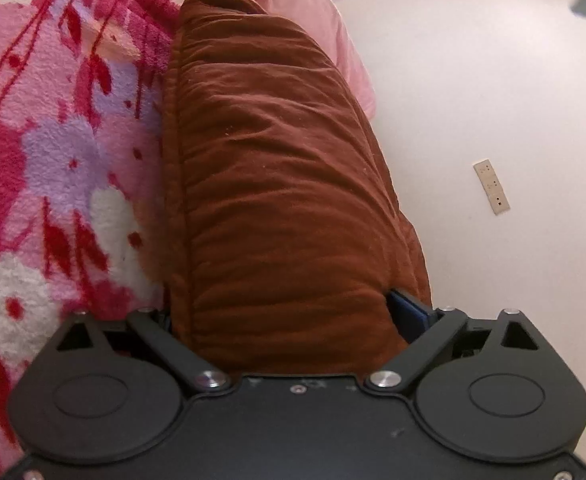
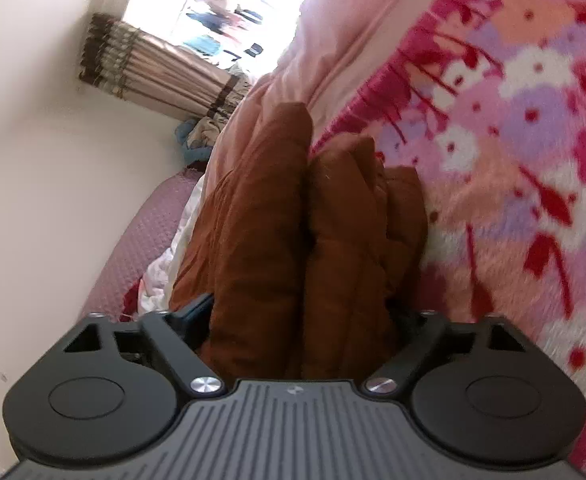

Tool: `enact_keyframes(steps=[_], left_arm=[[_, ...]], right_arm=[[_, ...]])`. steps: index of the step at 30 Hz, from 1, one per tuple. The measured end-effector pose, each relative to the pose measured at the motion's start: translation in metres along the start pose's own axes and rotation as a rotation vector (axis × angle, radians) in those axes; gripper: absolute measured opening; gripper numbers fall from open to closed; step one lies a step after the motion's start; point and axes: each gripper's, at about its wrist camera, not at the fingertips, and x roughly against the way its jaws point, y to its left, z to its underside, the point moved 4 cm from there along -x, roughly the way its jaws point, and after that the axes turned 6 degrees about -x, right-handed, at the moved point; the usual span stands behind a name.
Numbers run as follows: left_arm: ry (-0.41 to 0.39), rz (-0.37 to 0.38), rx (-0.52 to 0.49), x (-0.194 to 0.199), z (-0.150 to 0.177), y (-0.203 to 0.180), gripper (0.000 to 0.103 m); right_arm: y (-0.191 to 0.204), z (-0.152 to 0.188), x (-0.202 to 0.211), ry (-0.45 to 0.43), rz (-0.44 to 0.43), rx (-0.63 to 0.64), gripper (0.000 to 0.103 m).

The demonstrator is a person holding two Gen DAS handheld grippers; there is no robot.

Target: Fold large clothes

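Observation:
A thick, folded rust-brown garment [image 1: 277, 168] lies on a pink flowered blanket [image 1: 53, 160]. My left gripper [image 1: 289, 308] straddles one end of it. Its jaws stand wide, the bundle fills the gap, and a blue pad [image 1: 407, 314] shows beside the cloth without clearly squeezing it. In the right wrist view the brown garment [image 2: 293, 220] shows as stacked folds running away from me. My right gripper [image 2: 301, 308] is shut on that end, with a blue pad [image 2: 195, 312] against the fabric. The other finger of each gripper is hidden by cloth.
A plain pink quilt [image 2: 333, 40] lies beyond the garment. A white wall [image 1: 493, 100] with a socket plate [image 1: 491, 188] runs close along one side. On the other side are a striped curtain [image 2: 153, 68], a bright window [image 2: 229, 8] and a mauve mattress edge [image 2: 133, 248].

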Motion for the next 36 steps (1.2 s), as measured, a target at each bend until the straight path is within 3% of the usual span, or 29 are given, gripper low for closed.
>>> enact_keyframes(steps=[1,4,7,14,20,30,36], left_arm=[[-0.002,0.003,0.000,0.004,0.002,-0.003,0.095],[0.003,-0.011,-0.046,0.011,0.002,-0.019,0.094],[0.000,-0.002,-0.092,0.028,0.001,-0.042,0.093],[-0.067,-0.033,-0.170,0.120,-0.001,-0.067,0.093],[-0.090,-0.070,-0.159,0.176,0.005,-0.039,0.093],[-0.052,-0.090,-0.035,0.168,0.015,0.062,0.095],[-0.022,-0.051,-0.078,0.159,0.009,0.079,0.099]], right_arm=[[-0.001,0.001,0.000,-0.003,-0.004,-0.023,0.074],[0.002,0.007,0.004,-0.015,-0.024,-0.055,0.050],[0.022,0.014,0.009,-0.023,-0.021,-0.028,0.043],[0.088,0.045,0.003,0.014,-0.139,0.004,0.042],[0.123,0.079,-0.029,0.060,-0.164,0.046,0.043],[0.081,0.101,-0.087,0.125,-0.032,-0.007,0.045],[0.055,0.102,-0.094,0.137,-0.077,-0.035,0.057]])
